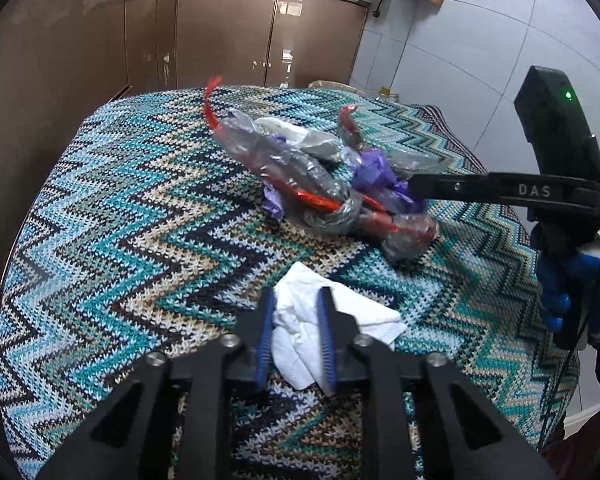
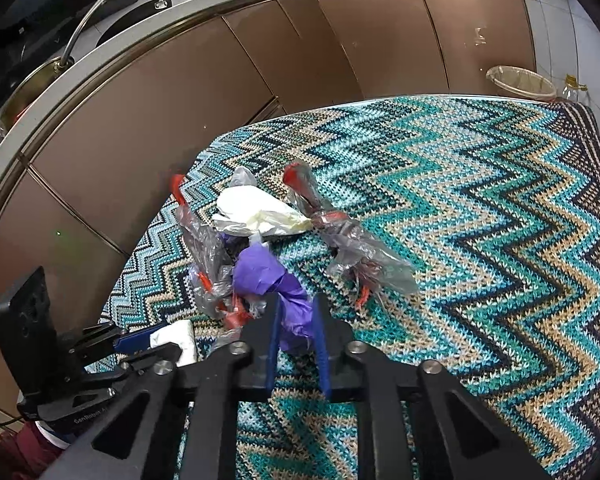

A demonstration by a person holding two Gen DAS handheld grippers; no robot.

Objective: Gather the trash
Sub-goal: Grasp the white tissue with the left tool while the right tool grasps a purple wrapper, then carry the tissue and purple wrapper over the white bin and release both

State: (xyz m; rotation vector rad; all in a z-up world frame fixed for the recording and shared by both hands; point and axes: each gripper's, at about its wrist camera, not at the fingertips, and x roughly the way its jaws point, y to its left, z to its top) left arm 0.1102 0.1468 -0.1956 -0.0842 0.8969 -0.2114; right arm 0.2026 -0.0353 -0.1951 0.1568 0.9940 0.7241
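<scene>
The left claw (image 1: 296, 340) sits low over the near edge of the desk (image 1: 100, 240), its blue-padded fingers (image 1: 266, 340) closed in on a crumpled white tissue (image 1: 300, 332) — clamped on it, as far as the left wrist view shows, with loose flaps spilling out to the right. The tissue is feather-light and soft, so it should crush to nothing under the pads; the risk, I judge, is a corner tearing or slipping free, so a hold on the bunched middle beats one on a flap.

Further toward the middle of the desk lies the main heap: a clear plastic bag with red strips (image 1: 300, 184), twisted and knotted, a pale cream wrapper (image 2: 256, 212) at its far side, and a purple plastic bag (image 2: 268, 280) on its near right. All of it looks limp, slick and nearly weightless — film like this tends to slide between pads and to drag its neighbours along where the pieces are tangled.

The right claw (image 2: 296, 340) reaches in from the right edge, its fingers pinched on the tail of the purple bag. A gathered, wadded section should give the surest bite. Beyond the far right corner of the desk a lined bin (image 2: 520, 84) stands on the floor.
</scene>
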